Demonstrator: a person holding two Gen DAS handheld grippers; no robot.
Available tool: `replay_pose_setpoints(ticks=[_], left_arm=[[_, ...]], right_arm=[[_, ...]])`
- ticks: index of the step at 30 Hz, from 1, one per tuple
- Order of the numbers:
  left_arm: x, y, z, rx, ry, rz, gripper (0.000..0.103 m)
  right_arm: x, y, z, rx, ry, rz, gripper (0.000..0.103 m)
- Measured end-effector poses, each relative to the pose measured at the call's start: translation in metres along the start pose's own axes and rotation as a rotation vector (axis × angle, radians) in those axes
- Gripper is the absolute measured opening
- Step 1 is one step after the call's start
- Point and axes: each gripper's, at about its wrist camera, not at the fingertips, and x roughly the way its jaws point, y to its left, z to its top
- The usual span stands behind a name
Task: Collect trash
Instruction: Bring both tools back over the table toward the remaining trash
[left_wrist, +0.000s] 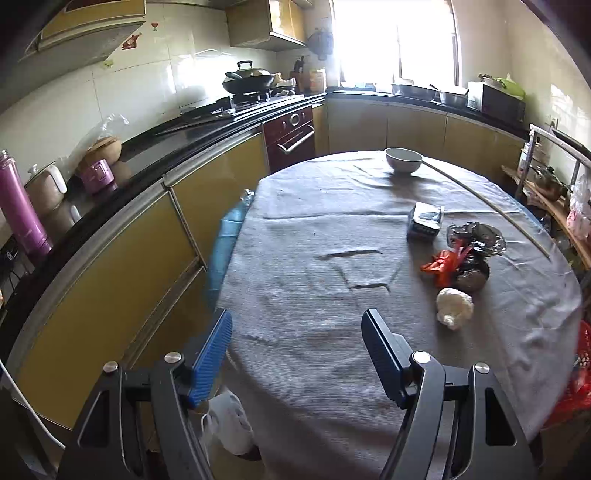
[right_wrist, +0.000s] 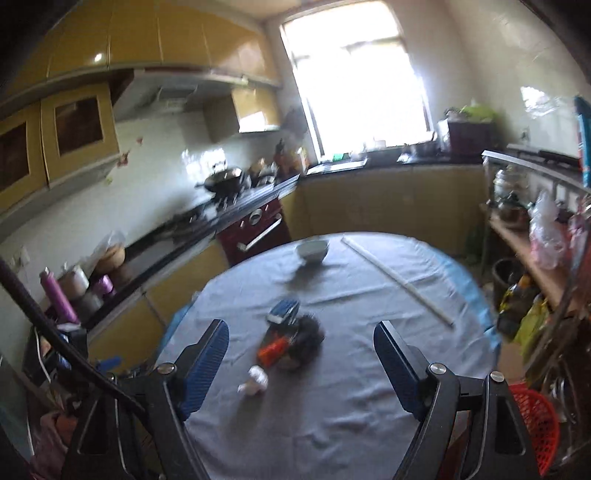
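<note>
- The left hand-held gripper (left_wrist: 297, 325) is spread wide and holds nothing, above the near part of the grey-clothed tabletop (left_wrist: 314, 229).
- The trash lies ahead and to its right: a crumpled white paper ball (left_wrist: 454, 302), an orange wrapper (left_wrist: 441, 266), a dark crinkled bag (left_wrist: 474, 254) and a small box (left_wrist: 425, 220).
- The right hand-held gripper (right_wrist: 301, 339) is also wide and empty; the white paper ball (right_wrist: 255, 379) sits between its fingers in view, on the cloth below, untouched.
- A red basket (right_wrist: 535, 421) stands at the tabletop's right.

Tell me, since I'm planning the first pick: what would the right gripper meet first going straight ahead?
Probably the crumpled white tissue, which lies between the open right gripper fingers, nearest of the trash; depth is uncertain.
</note>
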Motion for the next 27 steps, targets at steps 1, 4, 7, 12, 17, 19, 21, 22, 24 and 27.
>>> replay_pose_setpoints(ticks=[1,4,7,12,17,19,21,22,24,27], left_arm=[[0.001,0.003,0.0,-0.002,0.0,-0.003,0.073],[0.0,0.006,-0.005,0.0,-0.001,0.003,0.073],[0.003,0.003,-0.009,0.015,0.006,0.026,0.073],[0.011,-0.007,-0.011,0.042,0.025,0.042,0.073],[0.017,-0.02,-0.007,0.072,0.037,0.05,0.073],[0.021,-0.026,-0.005,0.081,0.046,0.048,0.073],[0.025,-0.031,-0.004,0.089,0.057,0.049,0.073],[0.028,-0.035,-0.003,0.094,0.065,0.049,0.073],[0.033,-0.041,-0.002,0.104,0.079,0.044,0.073],[0.039,-0.051,0.0,0.113,0.094,0.038,0.073]], right_arm=[[0.01,0.003,-0.008,-0.004,0.035,0.014,0.083],[0.038,0.014,-0.02,-0.021,0.106,0.056,0.083],[0.062,0.023,-0.029,-0.03,0.163,0.102,0.083],[0.097,0.031,-0.04,-0.019,0.236,0.162,0.083],[0.118,0.028,-0.043,0.0,0.266,0.194,0.083],[0.125,0.022,-0.045,0.015,0.276,0.202,0.083],[0.134,0.013,-0.049,0.024,0.286,0.198,0.083],[0.137,0.009,-0.051,0.032,0.29,0.198,0.084],[0.145,-0.003,-0.055,0.053,0.289,0.198,0.083],[0.159,-0.02,-0.062,0.048,0.258,0.115,0.083]])
